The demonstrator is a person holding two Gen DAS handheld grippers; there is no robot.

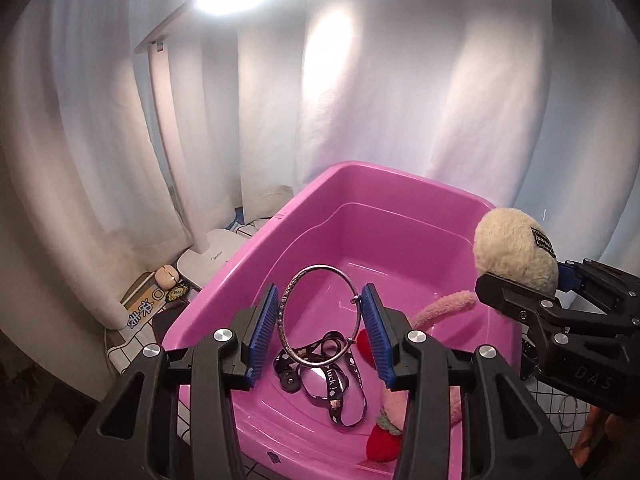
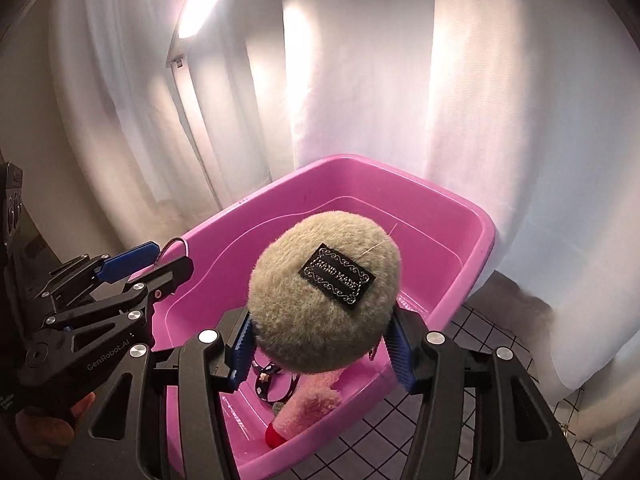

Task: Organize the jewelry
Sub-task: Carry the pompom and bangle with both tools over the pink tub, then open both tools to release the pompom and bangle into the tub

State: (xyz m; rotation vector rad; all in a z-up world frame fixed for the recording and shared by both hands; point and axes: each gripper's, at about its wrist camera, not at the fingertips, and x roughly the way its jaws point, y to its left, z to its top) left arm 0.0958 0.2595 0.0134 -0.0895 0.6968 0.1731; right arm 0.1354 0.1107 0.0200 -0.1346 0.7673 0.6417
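Above the pink tub (image 1: 256, 248), the left gripper (image 1: 322, 332) pinches a silver bangle (image 1: 316, 312) and the right gripper (image 2: 320, 354) squeezes a fluffy beige puff (image 2: 324, 292), so the thin bangle may slip sideways and miss the tub.

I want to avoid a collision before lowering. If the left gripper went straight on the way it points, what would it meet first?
Probably the floor of the pink tub, just beyond the black lanyard. The left gripper holds the silver bangle above the tub; nothing else shows ahead, though depth is unclear.
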